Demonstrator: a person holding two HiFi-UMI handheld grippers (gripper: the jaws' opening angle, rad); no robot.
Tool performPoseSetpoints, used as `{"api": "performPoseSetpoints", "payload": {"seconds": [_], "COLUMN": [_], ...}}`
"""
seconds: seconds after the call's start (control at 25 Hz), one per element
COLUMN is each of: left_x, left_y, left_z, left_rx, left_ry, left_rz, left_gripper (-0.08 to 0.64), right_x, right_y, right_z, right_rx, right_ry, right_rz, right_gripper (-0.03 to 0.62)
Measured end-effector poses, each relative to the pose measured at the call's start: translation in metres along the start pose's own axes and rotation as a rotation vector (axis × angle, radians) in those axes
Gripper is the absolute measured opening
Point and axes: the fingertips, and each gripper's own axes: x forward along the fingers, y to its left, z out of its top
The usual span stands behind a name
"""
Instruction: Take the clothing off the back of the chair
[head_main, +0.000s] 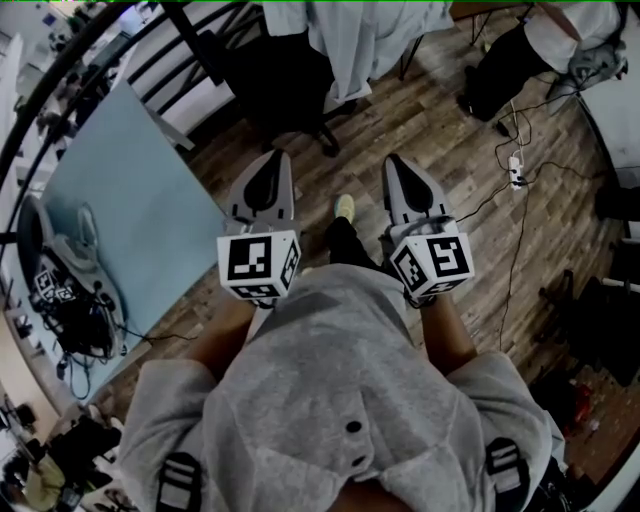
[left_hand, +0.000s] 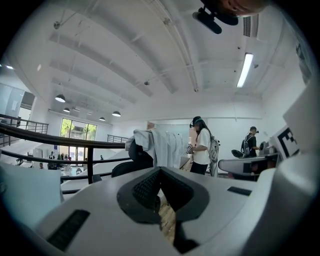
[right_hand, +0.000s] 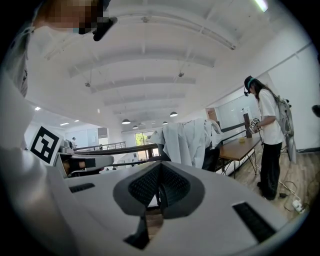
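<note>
Two grippers are held side by side over the wooden floor (head_main: 440, 110). The left gripper (head_main: 272, 165) and the right gripper (head_main: 398, 170) each have their jaws pressed together with nothing between them.

The pale clothing (head_main: 345, 40) hangs at 12 o'clock from the grippers in the head view. It is draped over the back of a dark office chair (head_main: 285, 95), well apart from both sets of jaws. In the left gripper view it sits at about 12 o'clock above the jaw tips, and in the right gripper view at about 1 o'clock.

The fabric looks light, soft and limp, so it will probably sag and trail once lifted, and a fold could snag on the backrest. The best hold is likely the bunched cloth along the top edge, at 10 and 2 o'clock, one gripper on each side. The chair may roll if the cloth is tugged.
</note>
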Motion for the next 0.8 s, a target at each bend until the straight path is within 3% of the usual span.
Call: {"api": "performPoseSetpoints", "payload": {"seconds": [0.8], "left_x": [0.093], "left_y": [0.019], "left_z": [0.012], "left_rx": [-0.023], "left_ry": [0.041], "left_rz": [0.010], "left_gripper": [0.011], "right_x": [0.078], "right_y": [-0.059], "right_z": [0.031], "right_rx": [0.003], "right_ry": [0.003], "right_rz": [0.000], "right_gripper": [0.014]}}
